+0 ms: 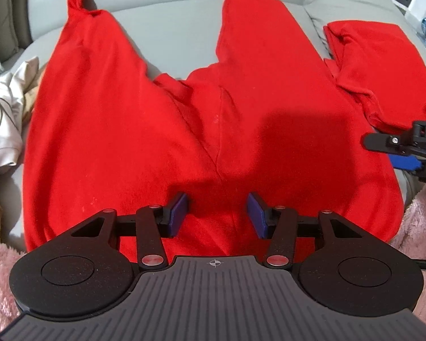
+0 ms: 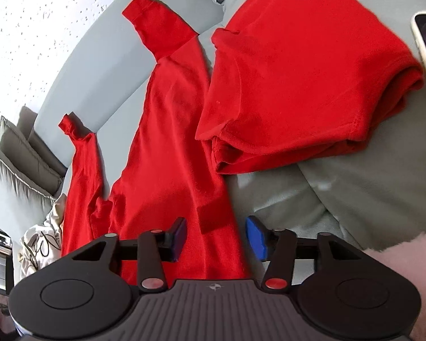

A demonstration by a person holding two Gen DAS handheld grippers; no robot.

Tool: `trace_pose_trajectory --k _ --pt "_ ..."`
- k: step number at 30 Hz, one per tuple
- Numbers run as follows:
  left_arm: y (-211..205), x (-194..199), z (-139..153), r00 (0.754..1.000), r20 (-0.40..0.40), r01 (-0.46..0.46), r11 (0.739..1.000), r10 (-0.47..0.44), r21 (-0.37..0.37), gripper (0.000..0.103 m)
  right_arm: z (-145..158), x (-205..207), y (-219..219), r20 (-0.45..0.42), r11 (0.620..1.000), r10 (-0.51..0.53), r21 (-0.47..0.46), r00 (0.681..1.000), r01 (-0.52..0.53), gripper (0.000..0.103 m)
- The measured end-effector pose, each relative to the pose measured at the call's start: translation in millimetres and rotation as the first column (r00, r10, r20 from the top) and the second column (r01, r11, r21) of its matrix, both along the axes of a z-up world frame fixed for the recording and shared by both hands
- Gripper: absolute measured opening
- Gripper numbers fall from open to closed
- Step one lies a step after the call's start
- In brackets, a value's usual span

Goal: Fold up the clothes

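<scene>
Trousers [image 1: 127,130], bright red, lie spread flat on a grey couch [image 1: 170,34]. We see the waist nearest the cameras and both legs running away from us, cuffs at the far end, so the long axis runs from near to far. Our left gripper [image 1: 217,216] hangs over the waist, jaws apart and empty. Our right gripper [image 2: 216,240] straddles the waist's right edge, jaws apart. A folded red garment [image 2: 298,85] lies to the right.
</scene>
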State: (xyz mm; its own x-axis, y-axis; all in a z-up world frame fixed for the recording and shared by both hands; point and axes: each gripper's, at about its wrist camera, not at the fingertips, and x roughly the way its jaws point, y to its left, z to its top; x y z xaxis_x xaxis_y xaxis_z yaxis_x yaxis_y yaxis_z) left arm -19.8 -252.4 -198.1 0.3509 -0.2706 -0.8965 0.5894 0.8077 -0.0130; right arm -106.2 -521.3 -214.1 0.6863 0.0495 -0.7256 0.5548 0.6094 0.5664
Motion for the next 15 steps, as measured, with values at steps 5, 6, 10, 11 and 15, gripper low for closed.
trace_pose_trajectory --k 5,6,10,11,15 --pt "0 1 -2 1.0 -0.001 0.003 1.0 -0.003 -0.002 0.056 -4 5 -3 0.018 1.0 -0.02 -0.001 1.0 0.02 0.005" --pt "1 2 -2 1.0 -0.002 0.005 1.0 -0.005 -0.002 0.056 -3 5 -2 0.023 1.0 -0.011 -0.008 1.0 0.012 0.004" --pt "3 5 -1 1.0 -0.013 0.004 1.0 -0.004 -0.006 0.056 11 13 13 -0.002 0.989 0.04 -0.145 0.999 -0.04 0.004" --pt "4 5 1 1.0 -0.015 0.002 1.0 -0.002 -0.006 0.055 17 17 19 -0.024 0.977 0.054 -0.207 0.998 -0.058 0.004" --pt "11 4 12 1.0 0.003 -0.002 1.0 0.002 -0.014 0.053 39 35 44 -0.11 0.908 0.103 -0.396 0.988 -0.139 0.004"
